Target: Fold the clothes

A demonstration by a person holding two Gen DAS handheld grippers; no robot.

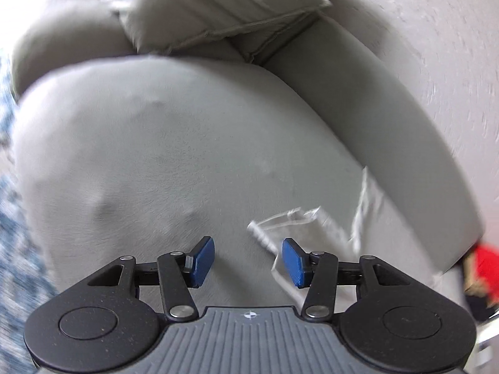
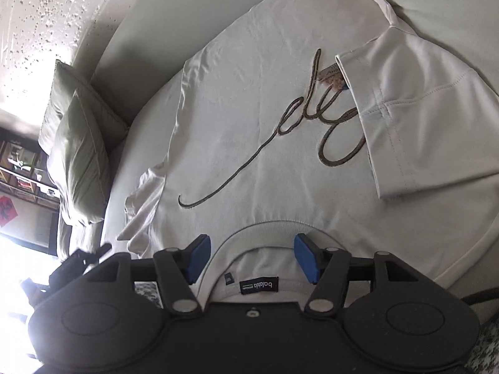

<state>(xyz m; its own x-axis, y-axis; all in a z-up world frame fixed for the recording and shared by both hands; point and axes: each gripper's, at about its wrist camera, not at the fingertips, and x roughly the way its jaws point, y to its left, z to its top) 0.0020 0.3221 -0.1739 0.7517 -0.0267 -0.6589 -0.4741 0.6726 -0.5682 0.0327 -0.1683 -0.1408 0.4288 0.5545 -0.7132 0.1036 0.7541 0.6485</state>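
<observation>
Shirt: your pale cream T-shirt [image 2: 255,118] lies spread flat, front side up, on the couch seat in the right wrist view; soft knit, lightly creased, with a looping brown script line [image 2: 280,143] stitched across the chest.
Sleeve: the right-hand sleeve [image 2: 414,118] is folded inward over the chest, its stitched hem covering the end of the script; a small paper tag [image 2: 332,76] peeks out at its edge.
Collar: the ribbed neckline [image 2: 259,233] curves nearest you, with a dark woven label [image 2: 258,286] just inside it.
Right claw: your right gripper [image 2: 252,257] stands wide apart over the collar, blue pads [image 2: 199,257] on either side of the neckline curve, nothing between them.
Left claw: your left gripper [image 1: 248,261] is also wide apart and holds nothing, above a smooth grey seat cushion [image 1: 174,143]; this view is motion-blurred.
Plastic: a crumpled clear wrapper [image 1: 299,227] lies on the cushion just beyond the right pad.
Pillows: square grey-green throw pillows with piped seams [image 2: 78,143] stand far left against the couch back; one shows at the far end in the left view too [image 1: 218,9].
Wall: bumpy textured plaster [image 2: 53,9] rises behind the couch.
</observation>
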